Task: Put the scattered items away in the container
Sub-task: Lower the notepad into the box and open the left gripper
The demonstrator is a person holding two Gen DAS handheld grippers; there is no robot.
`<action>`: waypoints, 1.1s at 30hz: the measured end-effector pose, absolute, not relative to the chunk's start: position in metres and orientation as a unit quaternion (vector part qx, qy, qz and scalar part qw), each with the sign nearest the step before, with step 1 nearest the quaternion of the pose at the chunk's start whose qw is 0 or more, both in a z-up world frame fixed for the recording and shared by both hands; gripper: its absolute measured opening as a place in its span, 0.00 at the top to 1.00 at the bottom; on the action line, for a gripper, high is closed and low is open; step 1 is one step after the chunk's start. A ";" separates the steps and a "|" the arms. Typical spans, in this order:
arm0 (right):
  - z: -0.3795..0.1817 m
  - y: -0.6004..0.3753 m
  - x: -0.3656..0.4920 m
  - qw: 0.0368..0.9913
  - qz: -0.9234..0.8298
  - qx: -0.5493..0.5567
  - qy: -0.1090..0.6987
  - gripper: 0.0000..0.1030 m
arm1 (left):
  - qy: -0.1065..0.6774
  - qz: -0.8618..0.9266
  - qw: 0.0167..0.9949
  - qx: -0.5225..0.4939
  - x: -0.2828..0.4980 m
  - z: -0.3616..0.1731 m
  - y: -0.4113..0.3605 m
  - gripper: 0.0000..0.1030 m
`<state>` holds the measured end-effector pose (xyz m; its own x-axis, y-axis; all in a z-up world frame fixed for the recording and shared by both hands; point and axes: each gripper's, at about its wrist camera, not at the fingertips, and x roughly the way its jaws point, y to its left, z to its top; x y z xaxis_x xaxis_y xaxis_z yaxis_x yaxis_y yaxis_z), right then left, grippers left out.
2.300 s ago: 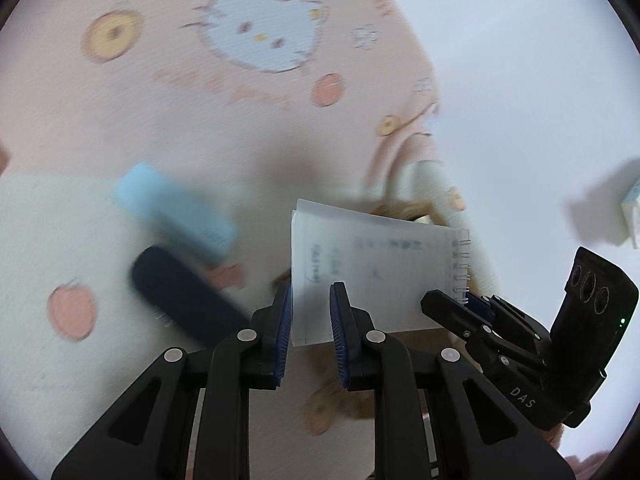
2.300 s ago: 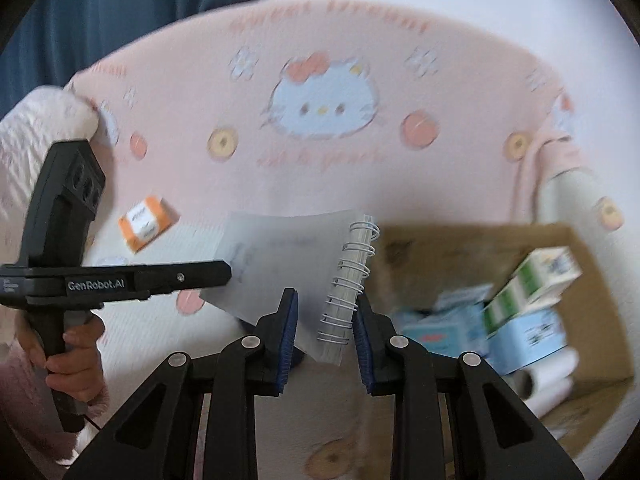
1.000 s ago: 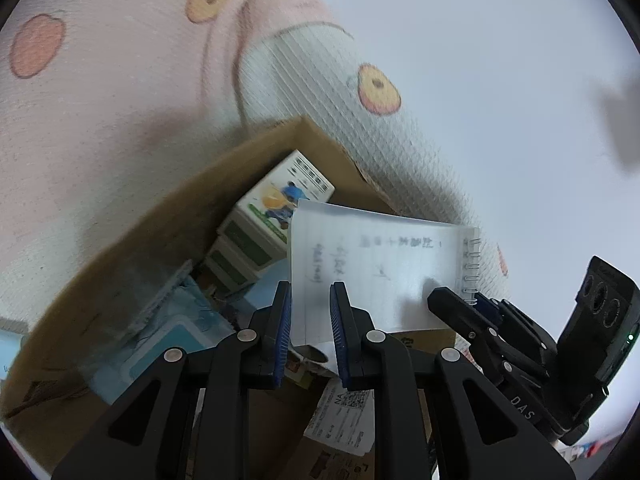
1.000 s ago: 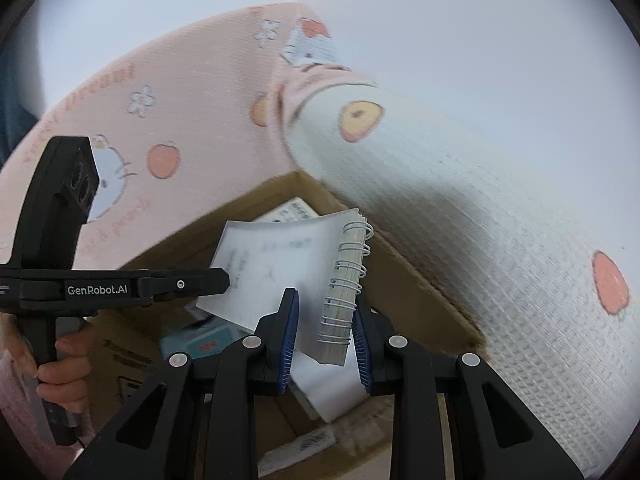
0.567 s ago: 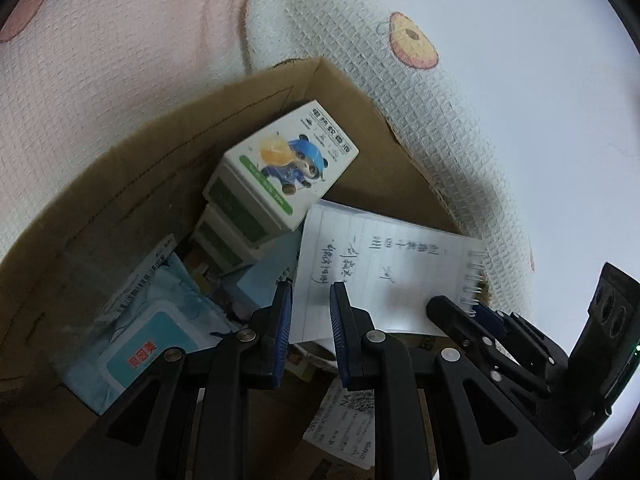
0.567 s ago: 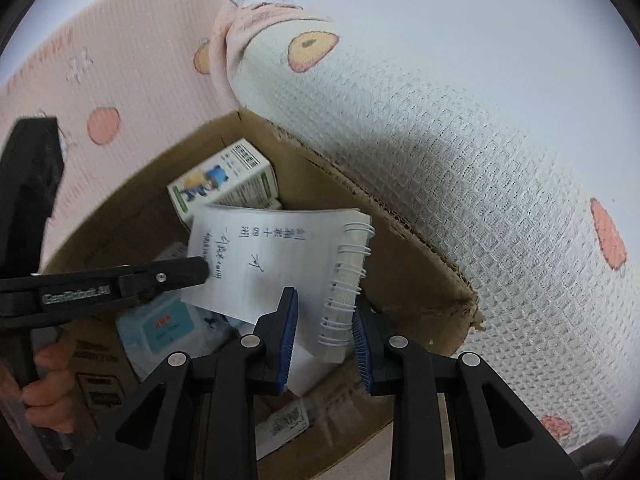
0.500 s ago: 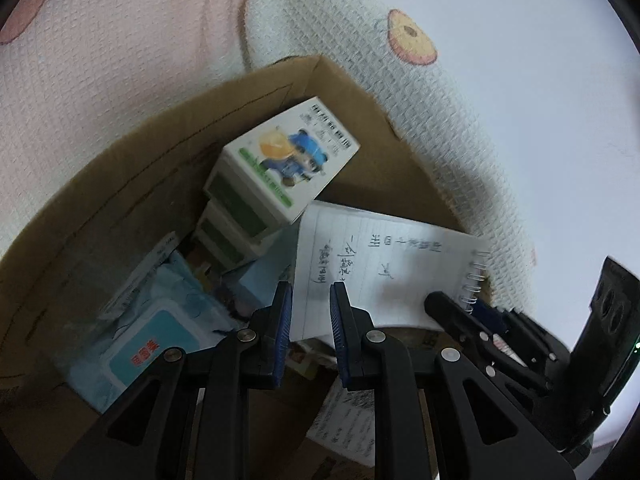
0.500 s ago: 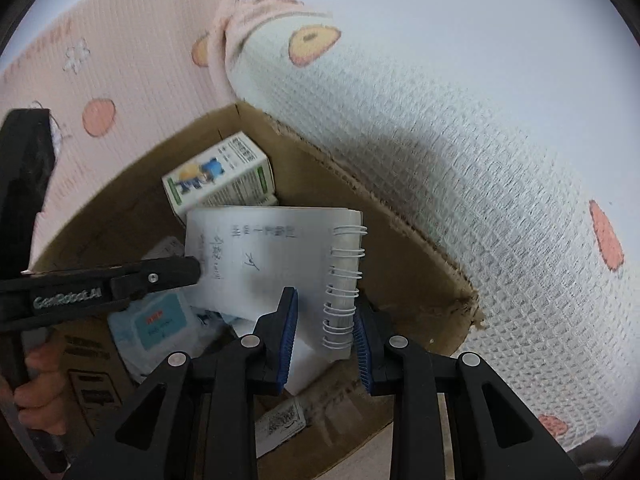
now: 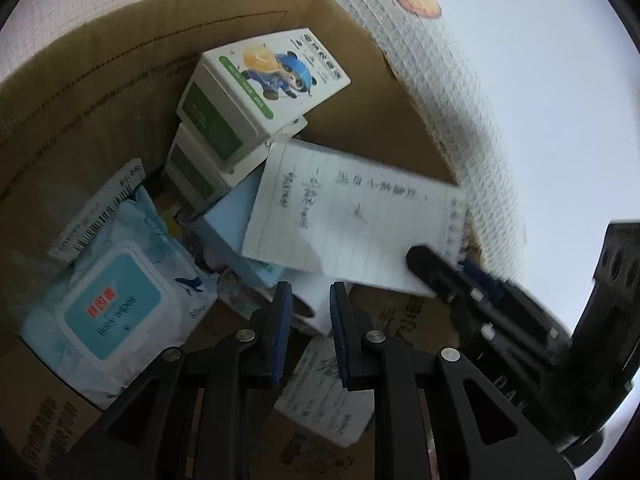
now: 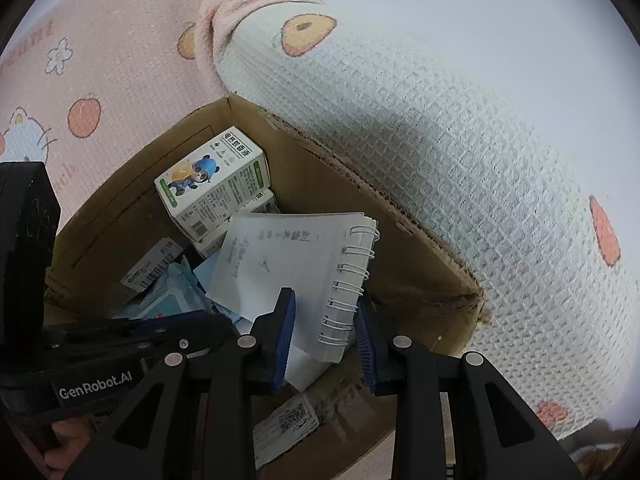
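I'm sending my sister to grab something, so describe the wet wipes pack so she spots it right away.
Look inside the open cardboard box beside the pink cartoon blanket. The wet wipes pack lies by the box wall, below the stacked white-and-green cartons and left of the spiral notebook. It is the only soft, pale blue pouch, with a teal flip lid bearing a red label.

Black jaws, blue ribbed pads [image 10: 285, 334]

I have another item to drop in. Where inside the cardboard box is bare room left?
Little. Bare floor shows in the brown cardboard box only beside its right wall, right of the white spiral notepad. The left and middle are crowded: stacked white-and-green cartons, blue wet-wipes pack, papers.
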<state>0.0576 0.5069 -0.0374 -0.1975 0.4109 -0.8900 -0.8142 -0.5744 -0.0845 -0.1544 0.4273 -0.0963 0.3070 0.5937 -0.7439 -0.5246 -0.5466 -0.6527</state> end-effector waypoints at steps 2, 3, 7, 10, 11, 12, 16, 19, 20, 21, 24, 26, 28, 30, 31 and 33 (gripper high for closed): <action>-0.038 0.507 0.059 0.409 0.742 -0.482 0.222 0.71 | -0.019 0.590 0.474 -0.653 -0.153 -0.098 0.429 0.80; -0.037 0.506 0.053 0.403 0.742 -0.485 0.227 0.69 | -0.010 0.593 0.471 -0.653 -0.152 -0.100 0.429 0.80; -0.035 0.497 0.047 0.393 0.741 -0.504 0.205 0.60 | -0.017 0.578 0.461 -0.673 -0.153 -0.110 0.427 0.80; -0.031 0.492 0.046 0.397 0.741 -0.510 0.185 0.57 | -0.015 0.588 0.448 -0.673 -0.157 -0.112 0.424 0.80; -0.028 0.491 0.047 0.396 0.742 -0.510 0.180 0.56 | -0.017 0.590 0.444 -0.674 -0.160 -0.115 0.425 0.80; -0.026 0.489 0.048 0.395 0.744 -0.509 0.178 0.56 | -0.021 0.593 0.440 -0.674 -0.162 -0.117 0.424 0.80; -0.016 0.483 0.048 0.377 0.756 -0.510 0.162 0.56 | -0.034 0.594 0.430 -0.679 -0.169 -0.122 0.419 0.80; -0.019 0.477 0.041 0.362 0.760 -0.525 0.131 0.56 | -0.035 0.593 0.425 -0.683 -0.171 -0.126 0.418 0.80; -0.022 0.474 0.036 0.351 0.760 -0.533 0.122 0.56 | -0.037 0.593 0.424 -0.683 -0.171 -0.127 0.418 0.80; -0.024 0.474 0.035 0.343 0.760 -0.539 0.122 0.56 | -0.038 0.595 0.424 -0.682 -0.172 -0.127 0.417 0.80; -0.035 0.475 0.028 0.326 0.757 -0.549 0.134 0.62 | -0.040 0.604 0.424 -0.674 -0.174 -0.127 0.417 0.89; -0.043 0.480 0.025 0.325 0.751 -0.558 0.139 0.65 | -0.037 0.607 0.425 -0.670 -0.175 -0.126 0.418 0.92; -0.052 0.483 0.022 0.322 0.746 -0.565 0.145 0.65 | -0.039 0.612 0.425 -0.665 -0.177 -0.126 0.418 0.93; -0.060 0.484 0.021 0.319 0.739 -0.574 0.147 0.65 | -0.044 0.612 0.423 -0.667 -0.179 -0.128 0.415 0.93; -0.063 0.484 0.020 0.320 0.736 -0.579 0.146 0.65 | -0.049 0.609 0.423 -0.669 -0.180 -0.130 0.413 0.93; -0.067 0.484 0.018 0.318 0.734 -0.582 0.145 0.65 | -0.057 0.608 0.421 -0.671 -0.183 -0.132 0.409 0.93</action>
